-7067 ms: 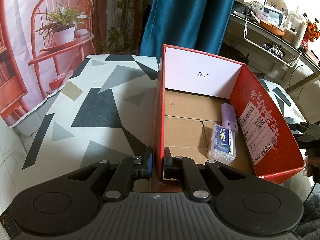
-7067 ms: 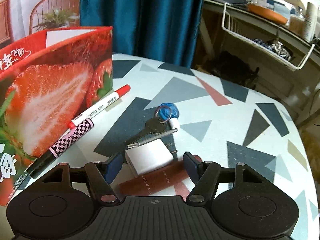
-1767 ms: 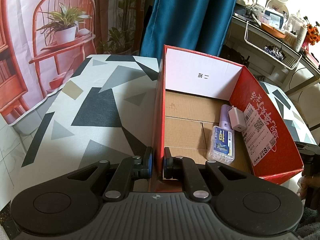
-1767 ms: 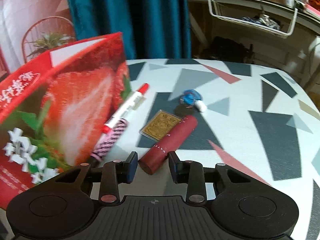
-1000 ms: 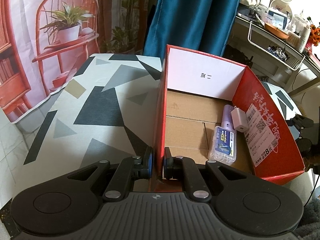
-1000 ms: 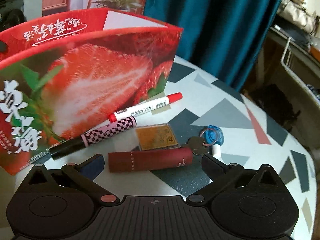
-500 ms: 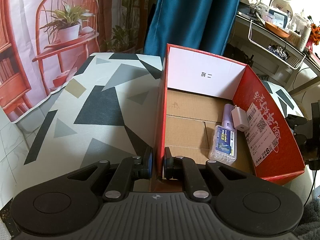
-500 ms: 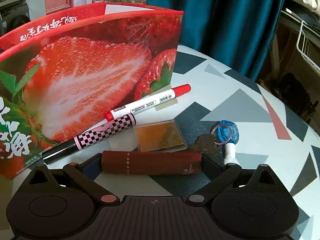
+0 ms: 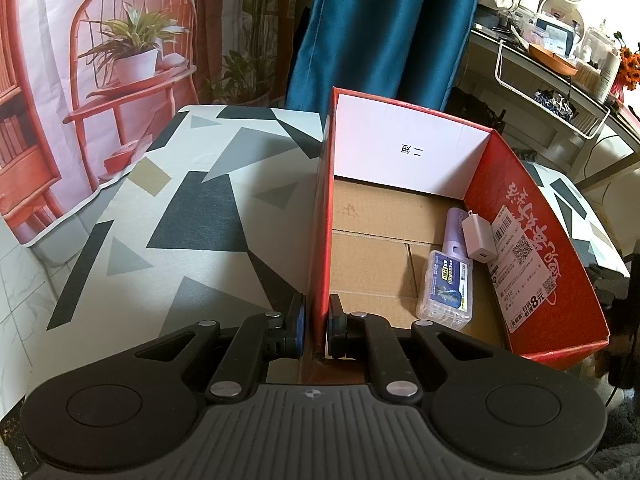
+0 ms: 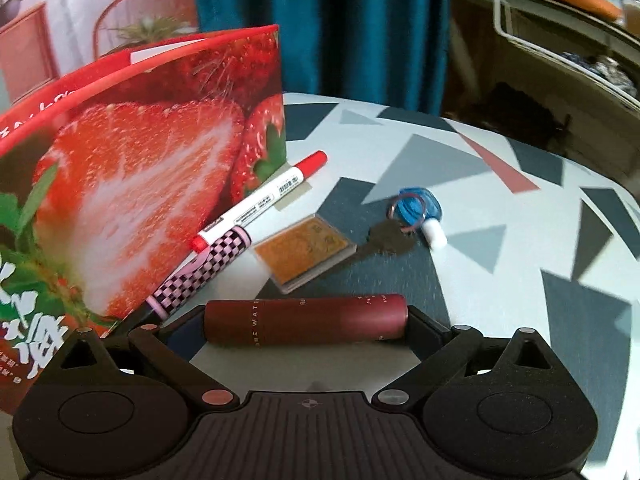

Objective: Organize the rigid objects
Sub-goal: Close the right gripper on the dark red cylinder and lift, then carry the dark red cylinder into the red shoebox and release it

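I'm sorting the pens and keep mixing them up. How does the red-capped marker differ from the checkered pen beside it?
The red-capped marker has a white barrel with a printed label and red at both ends; the checkered pen is pink-and-black checked with a dark tip. The marker lies farther from the camera, the checkered pen nearer, its tip by the right gripper. Both lie on the table along the strawberry box, ends overlapping.
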The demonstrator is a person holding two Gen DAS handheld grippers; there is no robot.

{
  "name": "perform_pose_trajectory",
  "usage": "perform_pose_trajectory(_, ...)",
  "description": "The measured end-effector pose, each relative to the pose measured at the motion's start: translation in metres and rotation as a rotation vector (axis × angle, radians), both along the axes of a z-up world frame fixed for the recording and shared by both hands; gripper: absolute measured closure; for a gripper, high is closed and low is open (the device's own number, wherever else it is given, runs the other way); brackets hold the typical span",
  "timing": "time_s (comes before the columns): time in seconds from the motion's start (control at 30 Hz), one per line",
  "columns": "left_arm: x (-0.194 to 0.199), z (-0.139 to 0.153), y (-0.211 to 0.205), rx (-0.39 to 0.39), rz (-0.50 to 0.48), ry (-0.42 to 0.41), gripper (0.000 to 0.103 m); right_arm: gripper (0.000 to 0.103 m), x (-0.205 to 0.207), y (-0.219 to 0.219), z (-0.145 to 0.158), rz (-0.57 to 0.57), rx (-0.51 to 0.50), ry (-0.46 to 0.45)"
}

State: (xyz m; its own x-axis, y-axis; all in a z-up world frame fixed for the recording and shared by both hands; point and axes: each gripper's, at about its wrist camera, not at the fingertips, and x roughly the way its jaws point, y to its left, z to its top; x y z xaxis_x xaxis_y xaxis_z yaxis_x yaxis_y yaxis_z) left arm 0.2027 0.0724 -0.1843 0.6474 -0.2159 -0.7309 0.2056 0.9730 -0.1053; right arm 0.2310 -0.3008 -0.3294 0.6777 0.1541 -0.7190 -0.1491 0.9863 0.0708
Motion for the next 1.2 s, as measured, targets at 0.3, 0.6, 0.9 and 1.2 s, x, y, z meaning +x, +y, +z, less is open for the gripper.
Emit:
perform_pose_trajectory(0.3, 0.000, 0.000, -0.001, 0.008, -0.005, -0.001, 0.091, 0.005, -0.019, 0.005, -0.004, -0.092, -0.006, -0.055)
perform_pose_trajectory(0.6, 0.001, 0.000, -0.001, 0.012, -0.008, 0.003, 0.091, 0.005, -0.022, 0.010, -0.004, -0.134, -0.075, -0.098)
perform_pose_trajectory(0.9, 0.003, 0.000, -0.001, 0.003, -0.018, 0.004, 0.092, 0.005, -0.031, -0.005, 0.046, -0.218, 0.070, -0.213)
perform_pose_trajectory(1.2, 0.003, -0.001, 0.001, -0.006, -0.016, 0.002, 0.092, 0.005, -0.008, 0.051, 0.114, 0.100, 0.029, -0.419)
